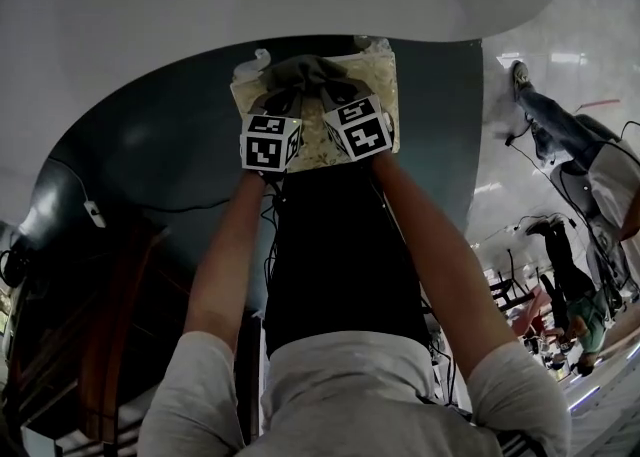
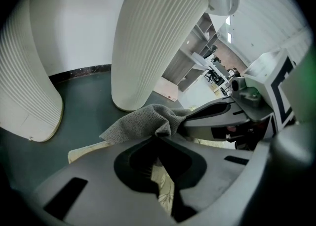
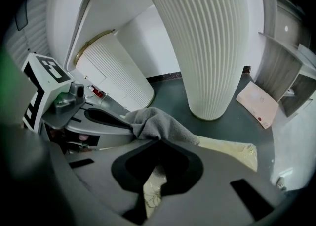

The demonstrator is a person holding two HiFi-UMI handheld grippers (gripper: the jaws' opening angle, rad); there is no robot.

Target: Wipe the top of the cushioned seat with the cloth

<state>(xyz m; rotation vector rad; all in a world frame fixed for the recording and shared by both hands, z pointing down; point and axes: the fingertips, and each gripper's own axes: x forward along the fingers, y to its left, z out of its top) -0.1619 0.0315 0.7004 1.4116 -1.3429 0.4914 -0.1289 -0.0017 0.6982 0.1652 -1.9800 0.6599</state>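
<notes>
A small cushioned seat (image 1: 378, 73) with a cream patterned top stands on the dark floor in front of me. A bunched grey cloth (image 1: 305, 72) lies on its far part. Both grippers are side by side over the seat, and each pinches the cloth. My left gripper (image 1: 283, 97) is shut on the cloth (image 2: 145, 121), which spills out past its tips above the cream top (image 2: 166, 190). My right gripper (image 1: 336, 95) is shut on the same cloth (image 3: 159, 123), with the seat top (image 3: 229, 148) showing beyond it. The two grippers almost touch.
Tall white ribbed columns (image 2: 155, 37) (image 3: 210, 42) rise from the dark green floor (image 1: 170, 145) just past the seat. A pink card (image 3: 259, 102) lies on the floor at the right. People (image 1: 560, 135) and cables are off to the right on the pale floor.
</notes>
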